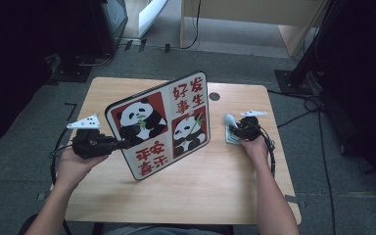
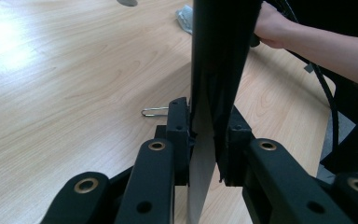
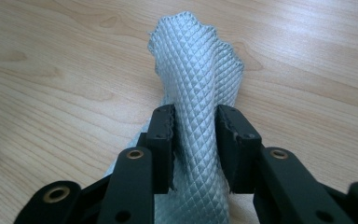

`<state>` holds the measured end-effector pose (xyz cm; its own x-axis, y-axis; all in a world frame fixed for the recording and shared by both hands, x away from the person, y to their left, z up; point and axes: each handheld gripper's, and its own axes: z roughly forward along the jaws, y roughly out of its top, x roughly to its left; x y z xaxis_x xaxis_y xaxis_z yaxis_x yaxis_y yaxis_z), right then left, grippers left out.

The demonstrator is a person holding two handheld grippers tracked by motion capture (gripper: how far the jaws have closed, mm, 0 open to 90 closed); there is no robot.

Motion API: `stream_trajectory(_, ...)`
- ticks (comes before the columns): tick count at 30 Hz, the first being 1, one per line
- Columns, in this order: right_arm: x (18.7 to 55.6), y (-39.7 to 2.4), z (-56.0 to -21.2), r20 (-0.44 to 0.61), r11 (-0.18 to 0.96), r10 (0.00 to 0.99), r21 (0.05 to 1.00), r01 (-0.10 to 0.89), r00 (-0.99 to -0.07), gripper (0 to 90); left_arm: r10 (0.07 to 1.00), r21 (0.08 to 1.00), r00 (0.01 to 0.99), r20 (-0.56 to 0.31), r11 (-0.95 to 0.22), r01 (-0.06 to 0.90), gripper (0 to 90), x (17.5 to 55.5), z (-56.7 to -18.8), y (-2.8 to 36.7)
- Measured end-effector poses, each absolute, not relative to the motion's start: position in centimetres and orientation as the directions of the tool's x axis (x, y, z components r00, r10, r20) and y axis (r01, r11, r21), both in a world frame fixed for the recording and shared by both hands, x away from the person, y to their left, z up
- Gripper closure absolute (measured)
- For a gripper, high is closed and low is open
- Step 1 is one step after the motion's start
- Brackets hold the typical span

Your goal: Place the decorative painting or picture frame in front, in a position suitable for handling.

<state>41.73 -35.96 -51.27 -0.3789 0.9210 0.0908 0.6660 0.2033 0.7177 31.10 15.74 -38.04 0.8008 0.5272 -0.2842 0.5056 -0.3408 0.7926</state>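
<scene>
Left gripper (image 1: 120, 144) pinches the panda board (image 1: 161, 125) by its edge, propping it tilted above the table (image 1: 127, 196) for wiping; right gripper (image 1: 235, 131) clamps the bunched cloth (image 3: 198, 84) beside it

A light wooden table (image 1: 186, 196) stands on grey carpet (image 1: 323, 196), with cables (image 1: 298, 115) trailing nearby.

My left gripper (image 2: 208, 140) is matte black, brass-ringed screws sitting behind its fingers (image 2: 179, 122). My right gripper (image 3: 195, 135) matches, pads chipped at the tips. Both forearms are bare.
</scene>
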Motion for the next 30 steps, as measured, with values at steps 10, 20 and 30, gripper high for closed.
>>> stream_trajectory(10, 41.7, -35.9, -51.4, 0.123, 0.185, 0.915, 0.718, 0.671, -0.385, 79.9, 0.519, 0.794, 0.802, -0.295, -0.334, 0.508, 79.1, 30.9, -38.1, 15.7)
stream_trajectory(20, 41.8, -36.8, -50.2, 0.196, 0.107, 0.918, 0.715, 0.691, -0.344, 81.3, 0.525, 0.795, 0.799, -0.293, -0.331, 0.509, 79.2, 30.5, -38.1, 15.6)
stream_trajectory(30, 40.8, -36.1, -47.3, 0.203, 0.124, 0.896, 0.739, 0.662, -0.394, 81.0, 0.531, 0.797, 0.798, -0.286, -0.331, 0.506, 79.2, 30.1, -38.1, 15.4)
